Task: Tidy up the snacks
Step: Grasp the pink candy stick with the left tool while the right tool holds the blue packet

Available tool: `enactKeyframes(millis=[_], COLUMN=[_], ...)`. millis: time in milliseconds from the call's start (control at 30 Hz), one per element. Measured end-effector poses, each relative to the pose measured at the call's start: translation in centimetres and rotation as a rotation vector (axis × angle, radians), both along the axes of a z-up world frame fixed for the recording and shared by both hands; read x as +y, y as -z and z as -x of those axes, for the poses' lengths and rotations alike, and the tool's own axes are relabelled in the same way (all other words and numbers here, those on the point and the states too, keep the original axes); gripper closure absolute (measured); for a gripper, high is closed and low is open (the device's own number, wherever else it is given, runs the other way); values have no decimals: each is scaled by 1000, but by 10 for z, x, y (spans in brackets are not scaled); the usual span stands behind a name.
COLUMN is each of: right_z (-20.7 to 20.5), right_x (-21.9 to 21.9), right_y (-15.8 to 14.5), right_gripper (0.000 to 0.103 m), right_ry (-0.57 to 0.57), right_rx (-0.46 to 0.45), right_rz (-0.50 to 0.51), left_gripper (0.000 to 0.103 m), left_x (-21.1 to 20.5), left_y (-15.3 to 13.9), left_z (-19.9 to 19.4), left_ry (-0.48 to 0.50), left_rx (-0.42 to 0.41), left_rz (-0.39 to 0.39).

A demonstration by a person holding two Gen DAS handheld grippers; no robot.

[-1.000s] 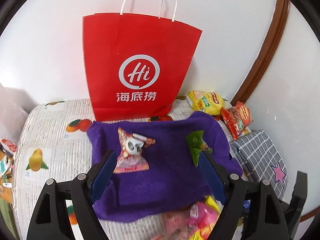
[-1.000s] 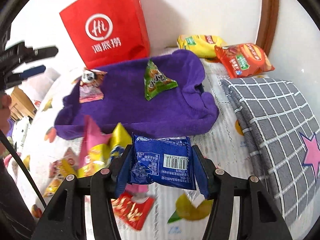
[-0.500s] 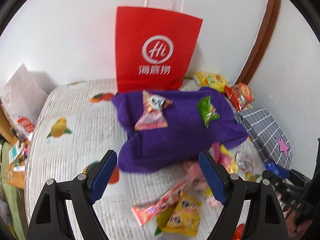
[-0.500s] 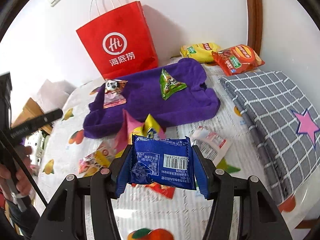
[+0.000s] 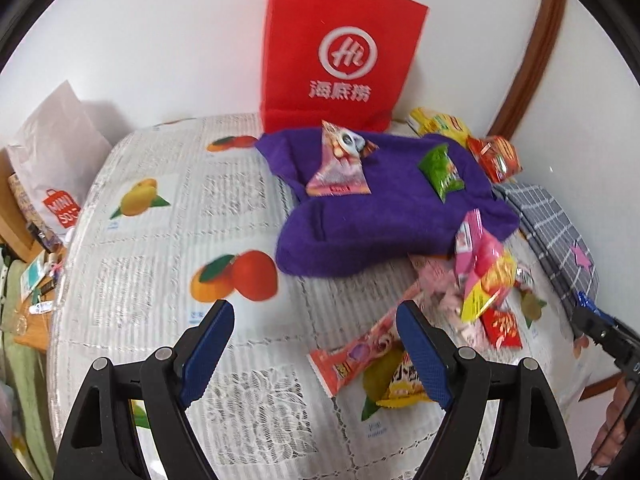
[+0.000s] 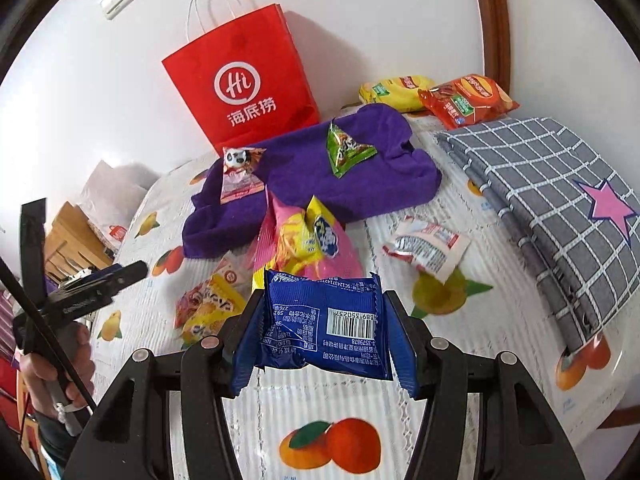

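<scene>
The right gripper (image 6: 324,328) is clamped on a blue snack packet (image 6: 326,326), which is held flat between the pads with its barcode side facing the camera and is carried clear of the tablecloth (image 6: 420,420). The grip across the packet's short edges appears chosen so that the foil stays taut and does not fold.

Ahead of that gripper, a loose heap of snacks (image 6: 304,240) lies just beyond the packet. Further ahead, a purple towel (image 6: 304,168) is spread on the table, and two packets have been set apart on it: a green triangular packet (image 6: 348,150) ahead and slightly right, and a pink panda packet (image 6: 240,176) ahead and left. The towel is judged to serve as the sorting area, so the blue packet is probably destined for it.

The left gripper (image 5: 316,344) is spread wide with nothing between its pads. A long red-and-pink stick packet (image 5: 360,354) and a yellow packet (image 5: 404,380) lie just beside its right finger, so a further pick is judged likely there.

A red paper bag (image 5: 340,52) stands against the wall, behind the towel.
</scene>
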State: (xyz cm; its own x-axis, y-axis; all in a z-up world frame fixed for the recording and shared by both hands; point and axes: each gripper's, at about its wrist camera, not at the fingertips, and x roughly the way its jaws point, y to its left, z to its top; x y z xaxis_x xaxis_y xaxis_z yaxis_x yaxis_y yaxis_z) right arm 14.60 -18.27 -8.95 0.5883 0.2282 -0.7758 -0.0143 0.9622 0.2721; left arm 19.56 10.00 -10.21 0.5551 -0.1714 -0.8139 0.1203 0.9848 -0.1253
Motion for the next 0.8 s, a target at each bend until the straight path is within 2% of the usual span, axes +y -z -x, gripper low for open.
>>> enactKeyframes(millis=[167,333,500,667,767,800], right_z=[9,17,16,13,11,11], right_x=[-1,-6,-1,2,1,0], right_y=[2,1,1,4,7,7], right_gripper=[47,47,47,47,47,47], right_ry=[8,14,-3,-12,-12,-12], right_rx=[7,3,2,5,14,16], right_rz=[10,20,14,5,-3,-4], left_gripper=[21,21,22,23,37,47], left_x=[-15,-34,-40,-62,-69,-70], left_y=[25,48,59,67,70,70], left_z=[-4,-1,-5,-6,-7,-7], left_ry=[37,110,157,213,228,230], left_rx=[37,54,80,82,86,81], left_rz=[-55,-165,-114,-158,-154,-152])
